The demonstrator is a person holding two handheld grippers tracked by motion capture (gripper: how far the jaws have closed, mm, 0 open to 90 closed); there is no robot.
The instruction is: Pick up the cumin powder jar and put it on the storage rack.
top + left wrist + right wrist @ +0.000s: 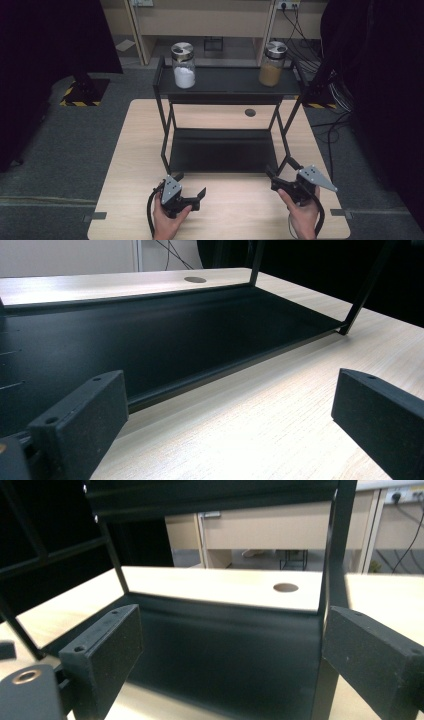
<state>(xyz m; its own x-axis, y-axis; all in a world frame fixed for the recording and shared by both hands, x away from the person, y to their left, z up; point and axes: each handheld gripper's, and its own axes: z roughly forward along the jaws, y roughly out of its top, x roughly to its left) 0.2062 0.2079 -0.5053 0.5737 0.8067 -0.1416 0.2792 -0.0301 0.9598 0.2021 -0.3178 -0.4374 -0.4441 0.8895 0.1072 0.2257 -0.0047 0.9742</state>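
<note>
A black two-tier rack (227, 86) stands on the light wooden table (130, 150). On its top shelf a jar of white powder (183, 66) stands at the left and a jar of tan powder (273, 65) at the right, both with metal lids. My left gripper (190, 184) rests low near the table's front edge, open, with bare table between its jaws (230, 425); the rack's lower shelf (150, 335) lies just ahead of it. My right gripper (281, 167) is open by the rack's front right leg (332, 605), facing the lower shelf (225, 650).
A round cable hole (250, 112) sits in the table behind the rack. Beyond the table stand a pale wooden shelving unit (205, 22) and loose cables (305, 55) on the floor. Dark curtains hang at both sides.
</note>
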